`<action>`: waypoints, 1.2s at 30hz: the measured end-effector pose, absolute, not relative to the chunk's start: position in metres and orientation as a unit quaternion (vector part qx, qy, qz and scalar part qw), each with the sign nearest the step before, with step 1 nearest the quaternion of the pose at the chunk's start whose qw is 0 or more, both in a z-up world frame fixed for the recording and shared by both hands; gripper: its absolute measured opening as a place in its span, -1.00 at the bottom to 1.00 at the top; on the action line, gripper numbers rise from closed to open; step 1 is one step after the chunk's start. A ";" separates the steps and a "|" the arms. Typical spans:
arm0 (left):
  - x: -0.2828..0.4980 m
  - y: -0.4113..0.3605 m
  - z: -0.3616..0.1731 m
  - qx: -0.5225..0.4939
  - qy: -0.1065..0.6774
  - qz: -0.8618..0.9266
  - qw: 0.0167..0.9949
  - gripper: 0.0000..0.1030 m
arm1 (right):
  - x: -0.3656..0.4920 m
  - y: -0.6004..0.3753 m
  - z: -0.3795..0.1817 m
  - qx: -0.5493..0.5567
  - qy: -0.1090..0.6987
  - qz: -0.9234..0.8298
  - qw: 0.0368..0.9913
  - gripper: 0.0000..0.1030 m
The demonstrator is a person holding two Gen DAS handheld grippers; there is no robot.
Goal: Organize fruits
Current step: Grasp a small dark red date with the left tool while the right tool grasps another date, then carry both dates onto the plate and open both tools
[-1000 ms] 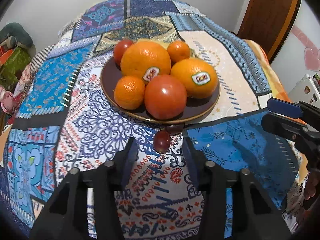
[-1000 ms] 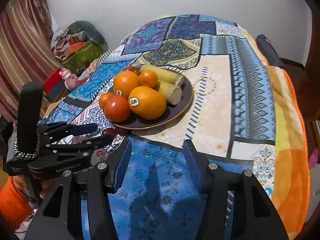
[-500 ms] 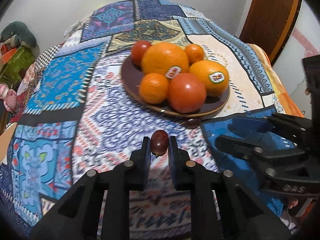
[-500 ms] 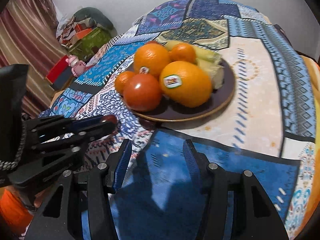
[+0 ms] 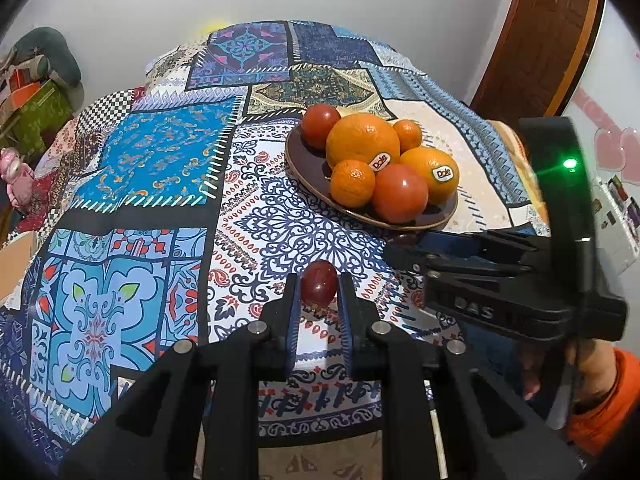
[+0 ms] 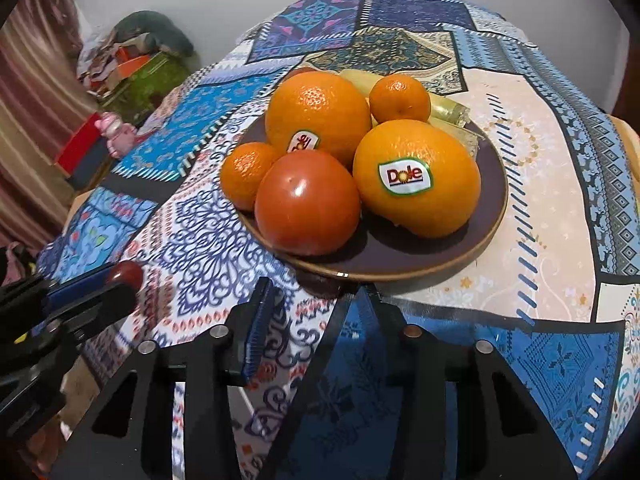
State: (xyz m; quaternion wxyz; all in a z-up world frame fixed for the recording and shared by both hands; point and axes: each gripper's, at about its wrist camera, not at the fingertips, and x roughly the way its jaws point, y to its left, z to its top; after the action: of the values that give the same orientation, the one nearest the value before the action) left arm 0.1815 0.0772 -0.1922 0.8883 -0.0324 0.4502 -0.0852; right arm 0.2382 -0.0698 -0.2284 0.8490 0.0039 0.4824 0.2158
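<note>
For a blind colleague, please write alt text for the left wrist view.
The left gripper holds a small dark red fruit between its jaws above a patterned tablecloth. Behind it, a brown plate carries oranges and tomatoes. At the right, the right gripper reaches toward the plate's near edge.

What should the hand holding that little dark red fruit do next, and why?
Probably carry the dark red fruit, pinched in the left gripper, up and over to the brown plate where the other fruit sits; it looks clear of the cloth.
</note>
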 end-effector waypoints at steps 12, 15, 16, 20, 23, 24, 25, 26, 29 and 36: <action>0.178 0.083 -0.191 -0.047 0.450 -0.081 0.888 -0.66 | 0.232 -0.070 -0.225 -0.017 0.474 0.217 0.853 -0.56; 0.176 0.081 -0.186 -0.044 0.445 -0.078 0.891 -0.66 | 0.225 -0.072 -0.220 -0.027 0.469 0.225 0.854 -0.56; 0.176 0.080 -0.184 -0.044 0.444 -0.077 0.892 -0.66 | 0.222 -0.073 -0.219 -0.028 0.467 0.226 0.854 -0.56; 0.180 0.075 -0.177 -0.042 0.439 -0.074 0.895 -0.66 | 0.218 -0.086 -0.209 -0.016 0.458 0.234 0.857 -0.56; 0.185 0.071 -0.172 -0.039 0.435 -0.071 0.897 -0.66 | 0.216 -0.095 -0.198 -0.008 0.446 0.239 0.863 -0.56; 0.188 0.070 -0.170 -0.039 0.434 -0.071 0.897 -0.66 | 0.216 -0.097 -0.194 -0.008 0.439 0.239 0.866 -0.56; 0.190 0.069 -0.169 -0.038 0.432 -0.071 0.898 -0.66 | 0.216 -0.100 -0.188 -0.009 0.432 0.240 0.869 -0.56; 0.193 0.068 -0.166 -0.036 0.430 -0.070 0.899 -0.66 | 0.217 -0.102 -0.183 -0.009 0.425 0.242 0.872 -0.56; 0.204 0.066 -0.160 -0.032 0.424 -0.066 0.903 -0.66 | 0.219 -0.107 -0.170 -0.007 0.408 0.247 0.879 -0.56; 0.229 0.063 -0.151 -0.028 0.413 -0.060 0.908 -0.66 | 0.234 -0.112 -0.155 -0.013 0.381 0.248 0.890 -0.56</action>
State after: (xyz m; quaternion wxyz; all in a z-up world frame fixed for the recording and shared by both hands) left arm 0.2291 0.0627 -0.1509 0.9082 -0.0283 0.4134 -0.0598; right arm 0.2339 -0.1122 -0.1548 0.8904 -0.0126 0.3811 0.2485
